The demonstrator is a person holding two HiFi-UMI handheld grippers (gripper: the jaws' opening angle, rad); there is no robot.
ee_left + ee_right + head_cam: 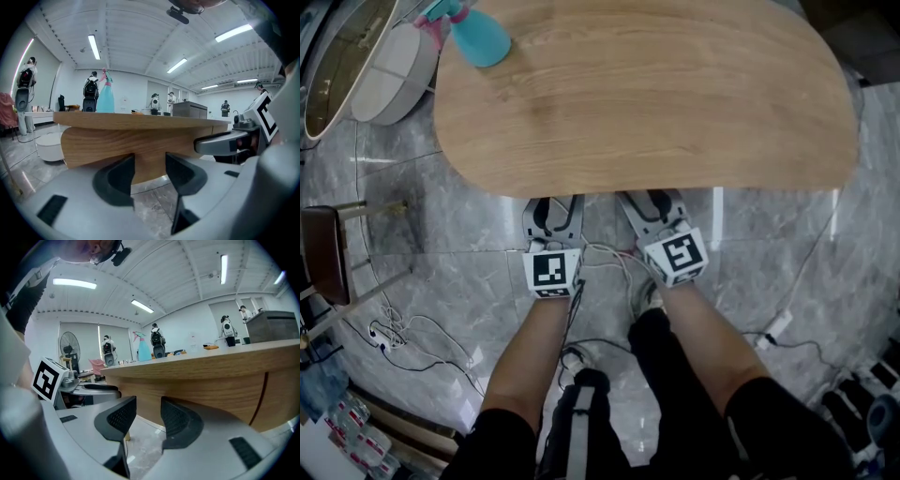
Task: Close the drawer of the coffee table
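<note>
Wooden drawer front [140, 145] sits tucked under the desk [656, 94], nothing jutting past its near edge, so I judge closing all but done. At that edge, my left hand-held gripper [149, 171] and right hand-held gripper [144, 416] stand part-open, holding nothing.
</note>
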